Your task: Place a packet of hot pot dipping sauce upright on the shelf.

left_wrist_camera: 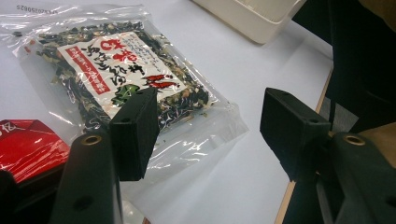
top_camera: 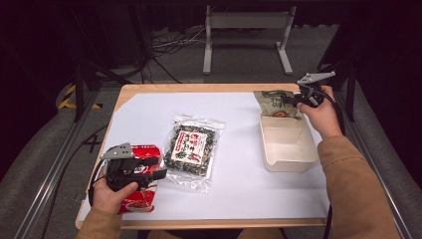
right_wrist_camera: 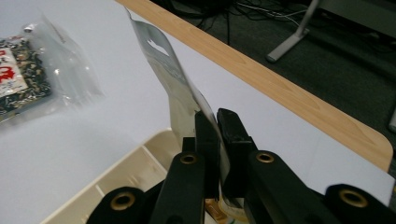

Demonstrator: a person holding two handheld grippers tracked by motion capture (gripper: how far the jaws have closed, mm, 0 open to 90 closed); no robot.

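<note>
A clear bag of dark dried mix [top_camera: 191,147] with a red-and-white label lies flat mid-table. My left gripper [top_camera: 159,169] rests over a red snack packet [top_camera: 142,199] at the front left. In the left gripper view its jaws [left_wrist_camera: 212,133] stand open above the clear bag's [left_wrist_camera: 116,79] near corner, nothing between the pads, with the red packet [left_wrist_camera: 28,149] at the lower left. My right gripper [top_camera: 294,101] is shut on a green-beige pouch [top_camera: 275,102], held upright over the far end of a cream tray [top_camera: 288,154]. The pouch's silver back [right_wrist_camera: 163,65] rises from the shut jaws [right_wrist_camera: 218,144].
A white sheet [top_camera: 239,189] covers the wooden table, whose far edge [right_wrist_camera: 289,88] runs close behind the pouch. The tray's inside [right_wrist_camera: 116,182] is bare. Beyond the table stand a grey metal frame [top_camera: 246,22] and floor cables [top_camera: 169,45].
</note>
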